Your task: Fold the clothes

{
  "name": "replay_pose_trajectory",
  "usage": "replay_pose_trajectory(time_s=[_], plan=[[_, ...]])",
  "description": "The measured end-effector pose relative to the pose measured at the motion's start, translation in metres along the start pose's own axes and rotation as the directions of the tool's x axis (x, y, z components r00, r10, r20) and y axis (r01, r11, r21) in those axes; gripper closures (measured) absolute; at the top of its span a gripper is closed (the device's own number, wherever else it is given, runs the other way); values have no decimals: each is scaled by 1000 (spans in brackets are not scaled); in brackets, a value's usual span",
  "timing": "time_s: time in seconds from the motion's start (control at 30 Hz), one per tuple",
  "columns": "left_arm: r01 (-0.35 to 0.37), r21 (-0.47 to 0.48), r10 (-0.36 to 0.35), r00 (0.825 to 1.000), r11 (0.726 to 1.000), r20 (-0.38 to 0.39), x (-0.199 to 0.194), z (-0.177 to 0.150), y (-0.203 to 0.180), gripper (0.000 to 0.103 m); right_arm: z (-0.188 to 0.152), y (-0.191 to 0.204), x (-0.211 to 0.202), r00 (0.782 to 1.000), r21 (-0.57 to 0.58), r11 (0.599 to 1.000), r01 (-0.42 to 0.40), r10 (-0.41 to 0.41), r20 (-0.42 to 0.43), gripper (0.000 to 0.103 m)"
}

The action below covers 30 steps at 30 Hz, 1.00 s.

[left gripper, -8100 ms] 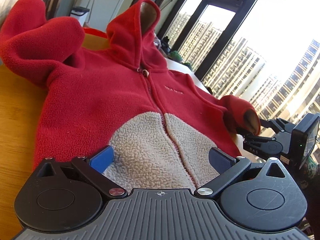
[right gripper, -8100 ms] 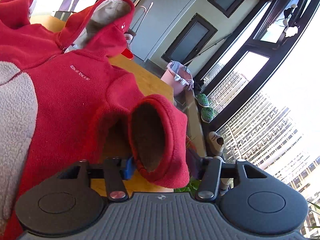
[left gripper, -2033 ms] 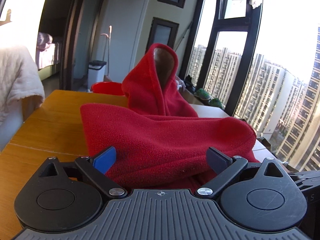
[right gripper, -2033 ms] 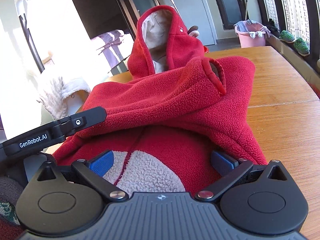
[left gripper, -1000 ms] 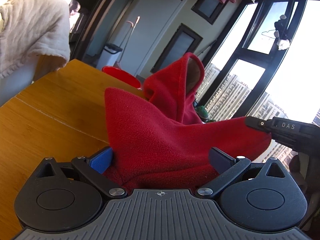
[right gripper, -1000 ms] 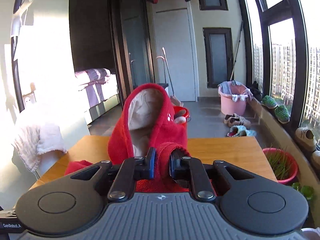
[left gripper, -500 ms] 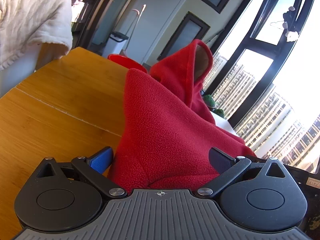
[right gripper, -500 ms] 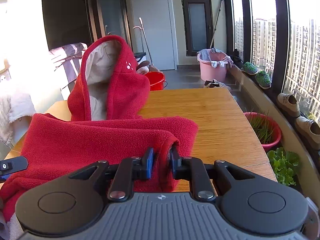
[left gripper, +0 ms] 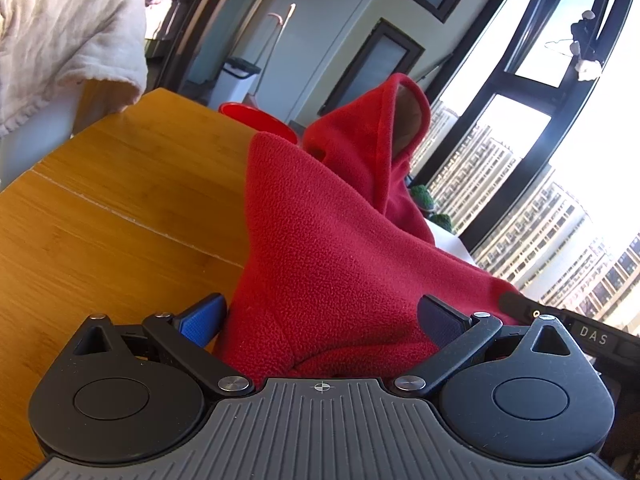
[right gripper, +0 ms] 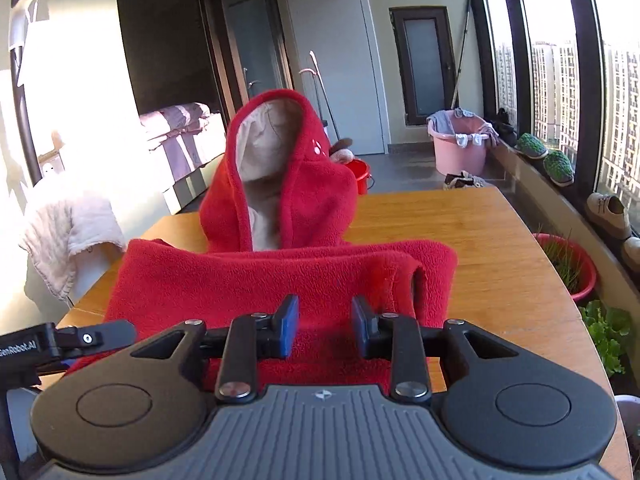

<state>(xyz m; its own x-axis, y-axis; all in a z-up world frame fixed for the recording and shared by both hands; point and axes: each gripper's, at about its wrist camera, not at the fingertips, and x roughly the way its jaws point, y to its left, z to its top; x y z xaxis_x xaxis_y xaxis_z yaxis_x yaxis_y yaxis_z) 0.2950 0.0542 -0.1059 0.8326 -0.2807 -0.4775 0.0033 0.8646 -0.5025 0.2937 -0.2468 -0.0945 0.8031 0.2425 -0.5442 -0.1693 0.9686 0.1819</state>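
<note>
A red fleece hoodie (right gripper: 280,280) lies folded on the wooden table (right gripper: 480,232), its hood (right gripper: 288,168) standing up at the far end. My right gripper (right gripper: 325,326) hovers just over the near fold. Its jaws are opening, with fleece below the gap and the pads not pressing on it. The sleeve cuff (right gripper: 412,280) lies free just beyond the right pad. In the left wrist view my left gripper (left gripper: 320,320) stands open wide around a bunched edge of the hoodie (left gripper: 328,264), without pinching it. The other gripper shows at each view's edge.
A white towel (right gripper: 72,232) hangs over a chair left of the table. Beyond the far edge stand a red bucket (right gripper: 360,176) and a pink basin (right gripper: 460,148). A red plant pot (right gripper: 568,264) sits by the window, past the table's right edge.
My right gripper sank toward the table with the sleeve cuff pinched, then its jaws parted and let the cuff go. The left gripper stayed where it was, still open.
</note>
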Motion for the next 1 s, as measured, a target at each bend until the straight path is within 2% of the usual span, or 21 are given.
replay_pose_trajectory(time_s=[0.03, 0.1, 0.23, 0.3, 0.4, 0.47, 0.53, 0.57, 0.63, 0.77, 0.83, 0.97, 1.0], plan=[[-1, -2, 1, 1000, 1000, -6, 1, 0, 0, 0, -9, -5, 7, 1000, 7, 1000, 4, -4, -21, 75], [-6, 5, 6, 999, 1000, -38, 6, 2, -2, 0, -14, -9, 4, 1000, 14, 1000, -18, 18, 8, 75], [7, 87, -4, 999, 996, -37, 5, 13, -15, 0, -17, -9, 2, 999, 3, 1000, -24, 24, 23, 75], [38, 137, -42, 999, 990, 26, -4, 20, -24, 0, -17, -8, 2, 999, 2, 1000, -25, 25, 24, 75], [98, 212, -122, 987, 972, 103, -17, 31, -44, 0, -17, -8, 2, 999, 2, 1000, -25, 25, 26, 75], [138, 232, -164, 982, 963, 95, -15, 36, -55, 0, -16, -6, 3, 999, -3, 1000, -22, 22, 26, 74], [148, 265, -171, 983, 953, 66, -5, 34, -65, 0, -16, -5, 3, 999, -7, 1000, -19, 19, 27, 74], [132, 288, -151, 988, 948, 45, 2, 32, -71, 0, -16, -5, 3, 999, -8, 1000, -18, 18, 27, 74], [49, 333, -43, 999, 942, -23, 26, 26, -78, 0, -16, -4, 3, 1000, -11, 1000, -15, 15, 26, 74], [-40, 457, 79, 995, 888, -65, 52, 4, -83, 0, -15, -3, 5, 1000, -19, 1000, -11, 12, 25, 74], [-63, 482, 100, 994, 874, -52, 53, -1, -84, 0, -15, -1, 5, 1000, -23, 1000, -8, 9, 25, 73], [-71, 461, 94, 995, 885, -27, 48, -4, -80, 0, -15, 0, 6, 1000, -28, 1000, -4, 5, 26, 73], [-83, 469, 102, 995, 879, -14, 47, -7, -82, 0, -15, 0, 6, 1000, -29, 1000, -3, 4, 27, 73]])
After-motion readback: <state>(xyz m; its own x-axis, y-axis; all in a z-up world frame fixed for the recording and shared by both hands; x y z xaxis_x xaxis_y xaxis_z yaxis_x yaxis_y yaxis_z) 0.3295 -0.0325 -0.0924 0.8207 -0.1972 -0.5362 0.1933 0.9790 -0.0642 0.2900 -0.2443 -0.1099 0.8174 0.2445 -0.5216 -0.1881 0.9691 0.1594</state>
